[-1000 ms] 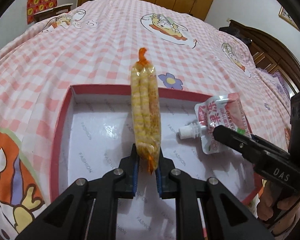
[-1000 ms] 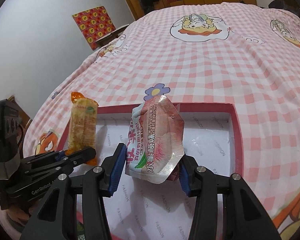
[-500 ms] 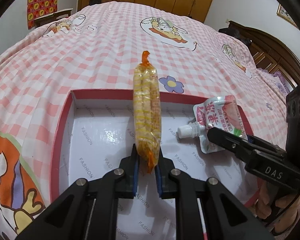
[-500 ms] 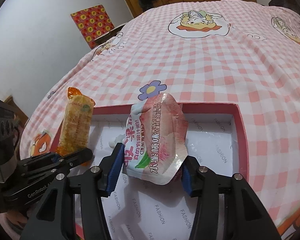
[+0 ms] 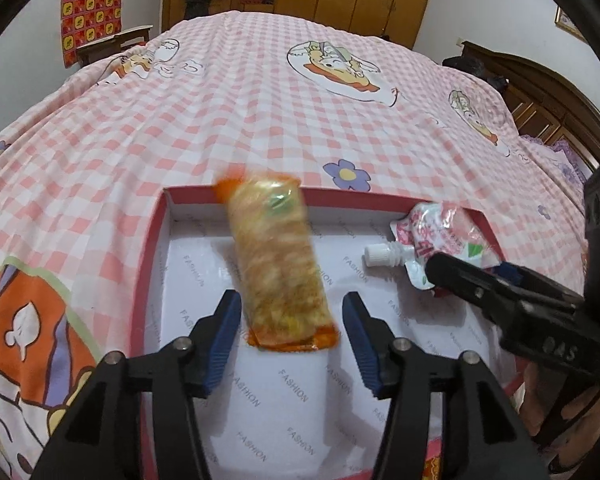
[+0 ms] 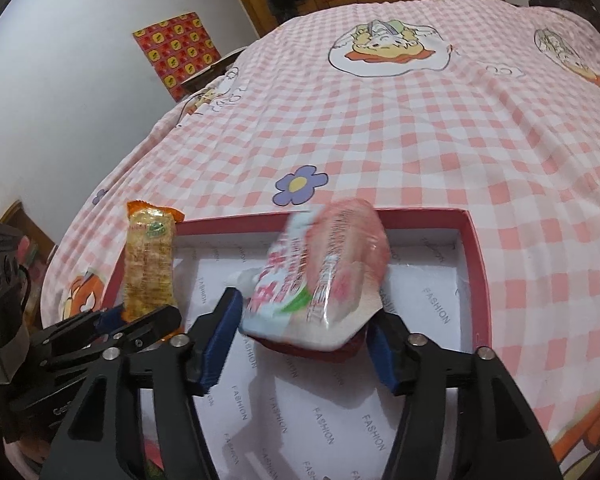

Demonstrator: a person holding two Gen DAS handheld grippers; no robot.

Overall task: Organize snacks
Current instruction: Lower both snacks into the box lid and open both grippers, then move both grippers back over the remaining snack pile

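Snack packet (image 5: 278, 260) loose between just-spreading left tongs (image 5: 292, 344), pouch (image 6: 320, 276) between just-spreading right tongs (image 6: 300, 344).

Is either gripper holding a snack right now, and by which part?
Neither. The left gripper has just opened around the blurred cracker pack; the right gripper around the pouch.

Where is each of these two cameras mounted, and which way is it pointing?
Left wrist view: sits on the left claw, looking down into the box at the blurred cracker pack; its two fingers show.
Right wrist view: sits on the right claw, looking at the blurred juice pouch; its fingers show.
Shared: box, both snacks, checked bedspread, and each other's claw.
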